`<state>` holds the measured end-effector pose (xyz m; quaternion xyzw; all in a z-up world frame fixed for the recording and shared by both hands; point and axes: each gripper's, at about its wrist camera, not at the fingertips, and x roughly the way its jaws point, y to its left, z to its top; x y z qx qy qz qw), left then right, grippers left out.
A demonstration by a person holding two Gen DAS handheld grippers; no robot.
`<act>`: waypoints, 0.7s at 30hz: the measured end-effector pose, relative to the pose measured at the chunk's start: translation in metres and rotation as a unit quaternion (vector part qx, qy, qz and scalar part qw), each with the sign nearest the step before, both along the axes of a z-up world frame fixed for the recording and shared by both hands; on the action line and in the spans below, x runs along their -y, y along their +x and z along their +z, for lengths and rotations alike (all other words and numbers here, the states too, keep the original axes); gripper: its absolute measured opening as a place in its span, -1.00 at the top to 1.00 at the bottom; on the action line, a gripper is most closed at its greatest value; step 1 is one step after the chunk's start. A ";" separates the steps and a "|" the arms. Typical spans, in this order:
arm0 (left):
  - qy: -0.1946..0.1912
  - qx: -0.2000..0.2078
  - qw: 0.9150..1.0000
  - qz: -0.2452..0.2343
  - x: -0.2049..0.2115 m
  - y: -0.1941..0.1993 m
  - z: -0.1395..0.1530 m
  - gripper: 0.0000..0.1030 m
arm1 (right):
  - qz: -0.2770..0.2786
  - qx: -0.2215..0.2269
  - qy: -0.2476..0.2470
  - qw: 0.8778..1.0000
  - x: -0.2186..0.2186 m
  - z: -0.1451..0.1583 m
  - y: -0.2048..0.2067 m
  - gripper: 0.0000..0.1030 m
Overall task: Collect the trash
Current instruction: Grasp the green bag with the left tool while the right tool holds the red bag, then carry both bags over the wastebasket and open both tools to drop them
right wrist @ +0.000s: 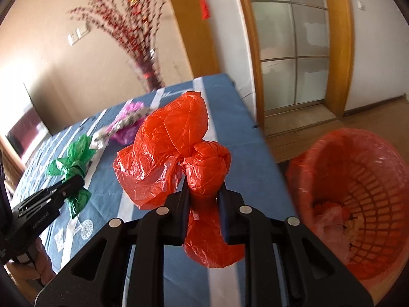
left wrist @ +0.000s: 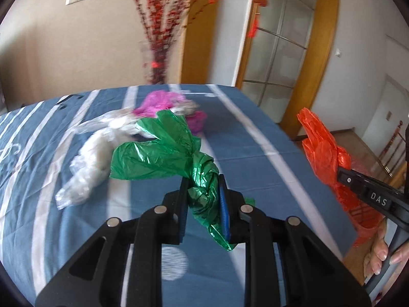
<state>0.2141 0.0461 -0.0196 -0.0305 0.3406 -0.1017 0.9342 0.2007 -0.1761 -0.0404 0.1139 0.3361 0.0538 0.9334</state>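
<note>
Here, green bag (left wrist: 179,151) knotted, its twisted neck pinched between the pads of the left gripper (left wrist: 203,186), loose ends fanning toward 11 o'clock above the blue striped tablecloth (left wrist: 242,133). Orange bag (right wrist: 176,153) likewise clamped at its knot by the right gripper (right wrist: 204,192), billowing toward 11 o'clock, held near the table's right edge. Clear bag (left wrist: 89,158) and magenta bag (left wrist: 163,102) lie on the cloth beyond; orange mesh basket (right wrist: 363,179) sits on the floor at 3 o'clock.
</note>
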 end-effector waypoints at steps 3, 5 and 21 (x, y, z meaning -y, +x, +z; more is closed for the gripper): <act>-0.006 0.001 1.000 -0.026 0.023 -0.002 0.003 0.57 | -0.024 0.010 -0.001 1.000 0.019 0.005 -0.010 0.61; -0.011 0.001 0.999 -0.045 0.040 -0.003 0.005 0.57 | -0.039 0.014 0.001 0.999 0.031 0.008 -0.016 0.61; -0.049 0.009 0.983 -0.176 0.157 -0.012 0.020 0.57 | -0.161 0.040 0.004 0.986 0.121 0.018 -0.061 0.61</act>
